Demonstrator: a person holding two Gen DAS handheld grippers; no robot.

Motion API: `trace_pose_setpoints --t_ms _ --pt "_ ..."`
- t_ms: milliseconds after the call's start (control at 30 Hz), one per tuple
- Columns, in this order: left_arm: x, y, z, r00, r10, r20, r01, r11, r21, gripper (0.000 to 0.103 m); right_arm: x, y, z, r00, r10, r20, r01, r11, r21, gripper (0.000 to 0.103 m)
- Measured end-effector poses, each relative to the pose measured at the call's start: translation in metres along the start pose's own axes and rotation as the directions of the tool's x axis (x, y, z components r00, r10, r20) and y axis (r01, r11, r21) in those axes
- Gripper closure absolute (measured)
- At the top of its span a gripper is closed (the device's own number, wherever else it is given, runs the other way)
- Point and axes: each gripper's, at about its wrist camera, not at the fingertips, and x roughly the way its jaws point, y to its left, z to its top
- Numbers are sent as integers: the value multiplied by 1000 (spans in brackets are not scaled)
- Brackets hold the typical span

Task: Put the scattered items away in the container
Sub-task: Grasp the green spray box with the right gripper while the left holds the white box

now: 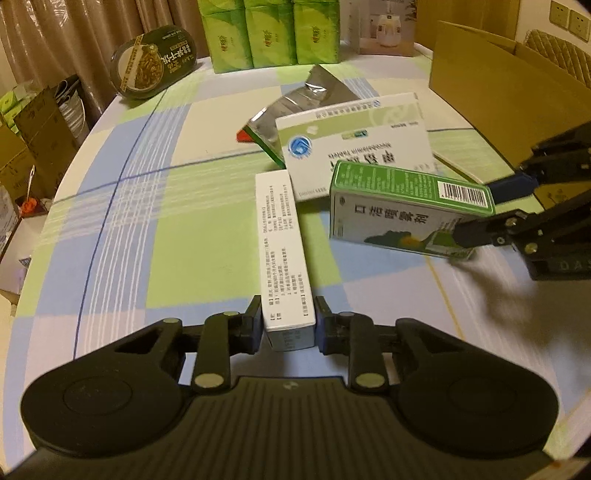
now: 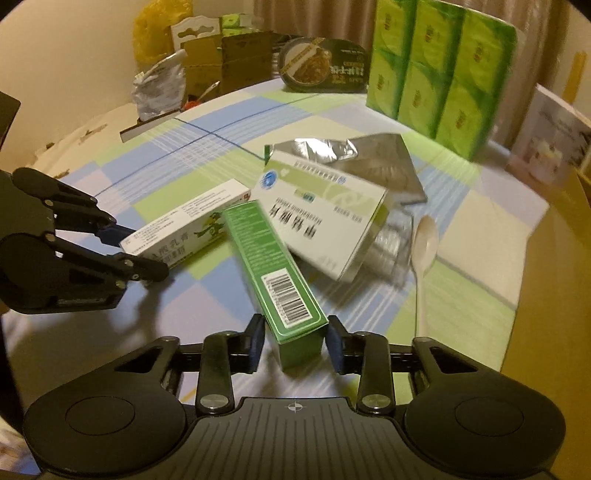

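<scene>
My left gripper [image 1: 288,321] is shut on the near end of a long white box [image 1: 280,240] that lies on the checked tablecloth. Coming in from the right, my right gripper [image 1: 484,210] is shut on a green box [image 1: 402,206]. In the right wrist view the right gripper [image 2: 295,336] clamps the green box [image 2: 273,266] by its barcode end, and the left gripper [image 2: 142,251] holds the white box [image 2: 184,229]. A larger white-and-green medicine box [image 2: 321,214] rests on a silver foil pouch [image 2: 369,155]. A white plastic spoon [image 2: 424,251] lies beside it. The cardboard box [image 1: 491,92] stands at the right.
Green tissue packs [image 1: 273,33] and a dark noodle bowl [image 1: 155,62] stand at the table's far edge. A clear plastic blister [image 2: 395,236] lies under the medicine box's corner. Cartons and bags [image 1: 33,140] sit on the floor beyond the left table edge.
</scene>
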Motion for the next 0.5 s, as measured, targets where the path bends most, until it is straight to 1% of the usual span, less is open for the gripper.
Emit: trace_pose_setpoints --t_ms 67,200,333,367,400,433,467,500 --pt "-7 -4 -7 1000 -10 -10 10 1000 -5 81 -10 6 -9 1000 -12 -6 12 1000 29 74" --pt "-25 -17 -22 999 -30 -26 31 999 18 81 -34 13 -32 998 -48 -28 50 995 88 75" --pt "-40 -32 -37 998 -49 -38 51 997 56 80 -50 20 -50 997 -59 -54 63 995 82 75" --pt "-42 -35 -40 998 -52 -41 54 997 60 80 -52 22 -53 997 -61 -55 65 995 74 72" --pt "-43 -37 -42 998 -53 -39 55 997 60 80 -53 23 -55 996 -69 -52 72 995 64 65" --pt "-44 -38 -43 998 -52 -39 54 997 59 75 -54 24 -56 996 -75 -46 78 995 62 60" --pt "-44 -39 -43 998 -50 -39 52 997 56 69 -54 24 -56 996 -80 -41 83 994 68 53" --pt "-44 -38 -42 998 -48 -35 50 997 54 69 -54 23 -56 996 -82 -35 85 993 80 52"
